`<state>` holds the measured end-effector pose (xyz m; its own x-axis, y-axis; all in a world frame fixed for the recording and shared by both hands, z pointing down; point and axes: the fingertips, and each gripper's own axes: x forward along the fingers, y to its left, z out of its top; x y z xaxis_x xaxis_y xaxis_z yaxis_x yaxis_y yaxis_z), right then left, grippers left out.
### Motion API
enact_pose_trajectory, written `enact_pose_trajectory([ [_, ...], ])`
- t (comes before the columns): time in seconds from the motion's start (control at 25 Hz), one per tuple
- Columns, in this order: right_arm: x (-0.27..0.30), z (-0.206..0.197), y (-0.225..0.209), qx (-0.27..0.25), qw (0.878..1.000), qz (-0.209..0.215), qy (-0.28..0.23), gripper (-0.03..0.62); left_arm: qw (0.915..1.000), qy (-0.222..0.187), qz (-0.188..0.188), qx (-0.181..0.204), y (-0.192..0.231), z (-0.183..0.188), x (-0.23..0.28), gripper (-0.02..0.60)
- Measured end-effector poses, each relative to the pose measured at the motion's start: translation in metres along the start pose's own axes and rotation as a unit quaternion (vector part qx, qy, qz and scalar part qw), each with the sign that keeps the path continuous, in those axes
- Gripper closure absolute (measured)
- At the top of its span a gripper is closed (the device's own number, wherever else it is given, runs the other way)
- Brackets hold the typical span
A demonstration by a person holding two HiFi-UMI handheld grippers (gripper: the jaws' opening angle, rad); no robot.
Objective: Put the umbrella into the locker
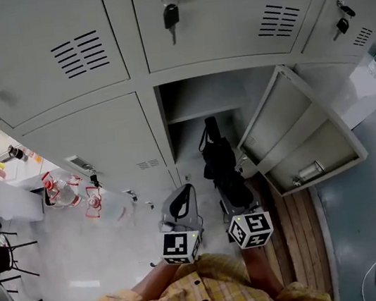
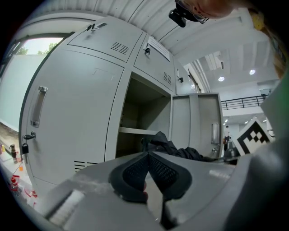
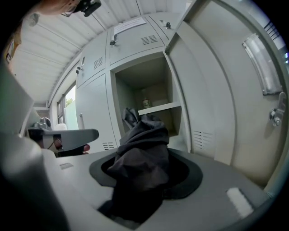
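Umbrella (image 1: 221,165), black and folded, is pinched between the jaws of my right gripper (image 1: 237,206), its far end pointing at the open locker (image 1: 197,98) below the inner shelf (image 3: 160,108). My left gripper (image 2: 148,173) hangs just beside it, jaws pressed together on nothing. The locker door (image 1: 291,129) stands swung out to the right

In the open locker (image 3: 151,83) the shelf (image 3: 165,107) bears one small object (image 3: 145,103); bottles (image 1: 63,192) stand on the floor (image 1: 84,256).

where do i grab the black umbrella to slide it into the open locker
Grip the bunched fabric at the near end of the umbrella, coming from behind along its length, as the right tongs do. It is long and points at the open locker, leaving its front free.
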<state>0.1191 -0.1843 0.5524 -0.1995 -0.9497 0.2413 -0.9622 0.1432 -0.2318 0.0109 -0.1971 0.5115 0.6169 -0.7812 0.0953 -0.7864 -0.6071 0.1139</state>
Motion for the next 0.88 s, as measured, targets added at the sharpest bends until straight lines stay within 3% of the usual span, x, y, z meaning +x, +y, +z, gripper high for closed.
enact_pose_trajectory([
  [0.6,0.061,-0.003,-0.015,-0.001,1.000,-0.029,0.003,0.361,0.9993,-0.003,-0.032,0.018,0.022,0.002,0.031,0.584],
  [0.88,0.081,0.000,-0.022,-0.005,1.000,-0.030,0.003,0.361,0.9995,-0.003,-0.029,0.012,0.023,0.000,0.034,0.586],
])
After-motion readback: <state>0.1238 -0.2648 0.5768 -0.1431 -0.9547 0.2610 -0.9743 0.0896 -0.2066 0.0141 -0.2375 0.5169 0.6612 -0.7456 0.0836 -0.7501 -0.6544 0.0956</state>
